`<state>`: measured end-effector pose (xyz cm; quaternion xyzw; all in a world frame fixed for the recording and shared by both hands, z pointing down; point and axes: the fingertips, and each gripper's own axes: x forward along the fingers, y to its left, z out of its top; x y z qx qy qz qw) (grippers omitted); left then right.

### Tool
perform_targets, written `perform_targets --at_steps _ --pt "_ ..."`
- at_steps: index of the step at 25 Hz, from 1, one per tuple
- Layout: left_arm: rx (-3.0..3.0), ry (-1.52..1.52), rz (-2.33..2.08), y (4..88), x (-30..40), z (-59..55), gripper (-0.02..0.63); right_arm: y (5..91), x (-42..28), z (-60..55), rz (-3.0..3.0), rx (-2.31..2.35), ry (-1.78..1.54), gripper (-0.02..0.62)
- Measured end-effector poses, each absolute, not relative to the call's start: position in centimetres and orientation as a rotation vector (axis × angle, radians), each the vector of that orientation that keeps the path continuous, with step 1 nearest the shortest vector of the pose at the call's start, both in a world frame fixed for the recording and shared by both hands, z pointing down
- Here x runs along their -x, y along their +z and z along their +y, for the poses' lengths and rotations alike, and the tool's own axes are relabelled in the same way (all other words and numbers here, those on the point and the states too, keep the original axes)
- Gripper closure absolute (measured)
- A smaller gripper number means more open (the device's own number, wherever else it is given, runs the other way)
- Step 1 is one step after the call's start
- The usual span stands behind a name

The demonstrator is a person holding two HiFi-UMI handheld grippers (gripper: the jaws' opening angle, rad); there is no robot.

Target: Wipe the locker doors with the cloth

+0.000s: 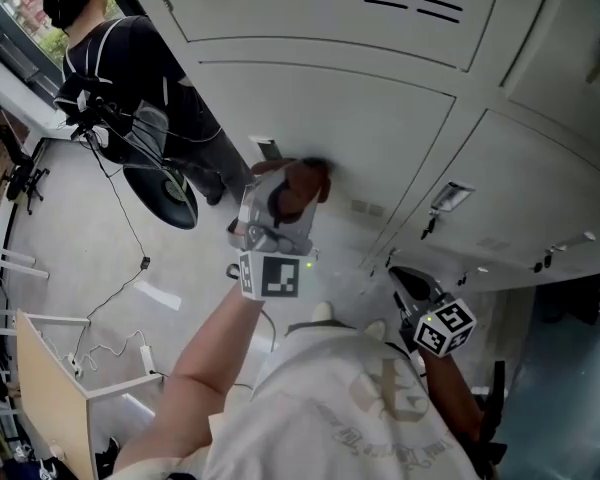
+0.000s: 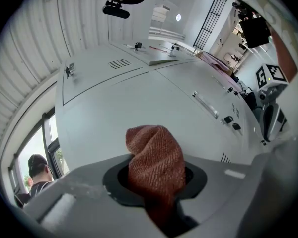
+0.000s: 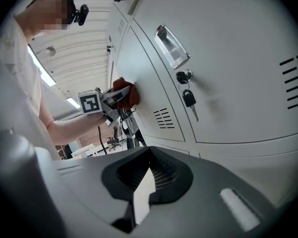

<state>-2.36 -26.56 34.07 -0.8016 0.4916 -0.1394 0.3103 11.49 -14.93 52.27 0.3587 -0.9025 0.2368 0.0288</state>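
Observation:
A reddish-brown cloth [image 1: 307, 181] is pinched in my left gripper [image 1: 285, 203], which is shut on it and holds it against a pale grey locker door [image 1: 380, 138]. In the left gripper view the cloth [image 2: 155, 165] bulges out between the jaws, its tip touching the door [image 2: 139, 98]. My right gripper [image 1: 410, 283] hangs lower at the right, close to the neighbouring door, jaws together with nothing in them. From the right gripper view the left gripper [image 3: 118, 97] and cloth [image 3: 128, 93] show farther along the locker row.
A recessed handle [image 3: 171, 46], a lock with a hanging key [image 3: 188, 99] and vent slots [image 3: 164, 118] sit on the door beside my right gripper. Another person [image 1: 130, 68] stands at the upper left near a black round stool [image 1: 165, 193]. Cables and a wooden board [image 1: 50, 388] are on the floor.

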Motion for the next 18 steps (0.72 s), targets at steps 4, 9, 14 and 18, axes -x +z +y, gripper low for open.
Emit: perform_targets --at_steps 4,9,14,18 --pt "2.098 -0.349 1.376 33.6 5.6 -27.2 0.509 52.3 -10.5 -15.1 -2.778 -1.092 0.729 0.588" --pt "2.081 -0.311 1.478 33.0 9.7 -27.8 0.508 52.1 -9.7 -15.5 -2.774 -1.083 0.72 0.588" --pt "2.143 -0.133 1.712 32.8 14.4 -28.9 0.509 52.2 -9.3 -15.8 -2.769 -1.078 0.715 0.588" --pt "2.184 -0.086 1.821 32.7 16.4 -29.3 0.509 52.3 -9.0 -15.6 -2.77 -1.073 0.724 0.588"
